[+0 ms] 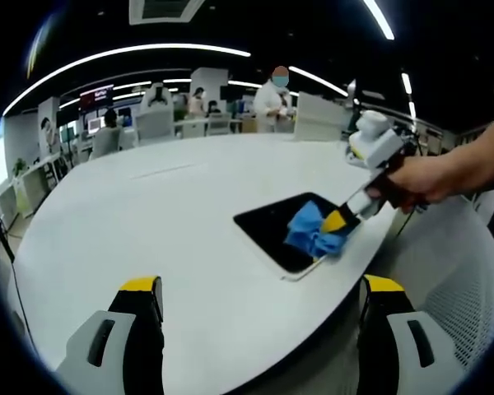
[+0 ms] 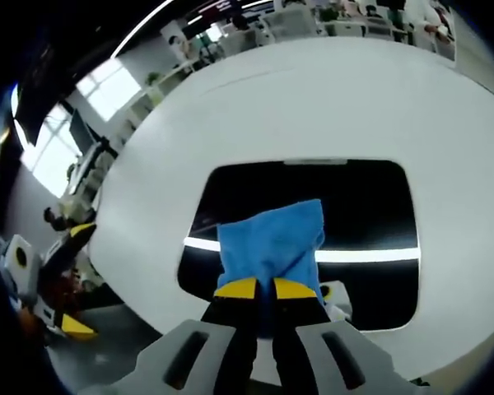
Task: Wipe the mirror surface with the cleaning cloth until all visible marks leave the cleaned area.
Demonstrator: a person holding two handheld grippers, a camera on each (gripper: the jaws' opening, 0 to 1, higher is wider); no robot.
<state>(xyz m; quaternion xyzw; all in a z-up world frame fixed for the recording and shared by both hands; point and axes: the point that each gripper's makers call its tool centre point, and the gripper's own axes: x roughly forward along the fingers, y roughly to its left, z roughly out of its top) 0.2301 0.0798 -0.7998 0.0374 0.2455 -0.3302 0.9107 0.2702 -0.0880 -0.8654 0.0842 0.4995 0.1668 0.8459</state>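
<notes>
Currently the right gripper (image 2: 258, 290) is pinching the soft blue cloth (image 2: 272, 243) by its bunched edge, pressing it on the fragile, slick mirror (image 2: 370, 214) lying on the tabletop (image 1: 148, 222); the left gripper (image 1: 259, 300) is hovering released.

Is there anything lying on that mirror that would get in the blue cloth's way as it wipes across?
Nothing visible does. The right gripper holds the blue cloth on the mirror, and the dark glass around it looks bare. The left gripper hangs open over the white table, apart from the mirror.
</notes>
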